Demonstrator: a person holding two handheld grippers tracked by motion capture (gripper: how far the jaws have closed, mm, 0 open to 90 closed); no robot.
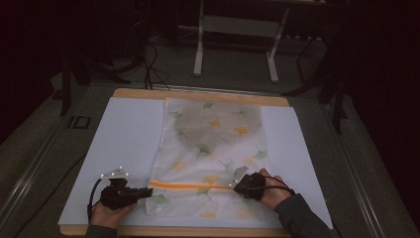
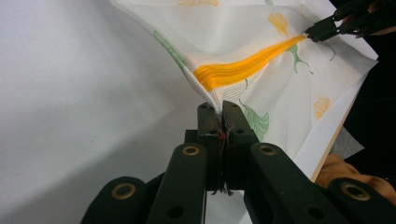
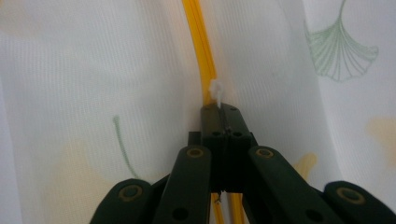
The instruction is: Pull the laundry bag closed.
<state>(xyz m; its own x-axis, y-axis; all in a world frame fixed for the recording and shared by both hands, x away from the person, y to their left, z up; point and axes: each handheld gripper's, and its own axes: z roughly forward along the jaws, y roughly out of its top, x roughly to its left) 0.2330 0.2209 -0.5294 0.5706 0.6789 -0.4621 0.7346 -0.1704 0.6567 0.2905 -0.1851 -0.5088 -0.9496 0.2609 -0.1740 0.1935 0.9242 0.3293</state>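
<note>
Currently both grippers are clamped on the mesh bag [image 1: 210, 148], one at each end of its orange zipper [image 1: 190, 186].

Left gripper [image 1: 146, 192]: jaws closed tight on the bag's edge, just past the zipper's left end. In the left gripper view the fabric corner [image 2: 215, 103] is pinched right between the jaw tips and pulled up off the white sheet [image 2: 70, 116], with the zipper [image 2: 243, 67] running away from the tips toward the right gripper [image 2: 322, 31] at the far end.

Right gripper [image 1: 237, 186]: jaws closed on the white zipper pull [image 3: 216, 91], which sticks out just beyond the tips. Zipper [image 3: 201, 42] runs straight ahead from the jaws in the right gripper view, mesh on both sides.

Bag lies flat on the white sheet [image 1: 124, 144] on the wooden table [image 1: 198, 94], roughly centred, long side running away from the person. Zipper sits across the near end, level between the two grippers. Printed green and yellow leaves all over; a darker patch shows through the mesh at the far half, can't tell what it is.
</note>
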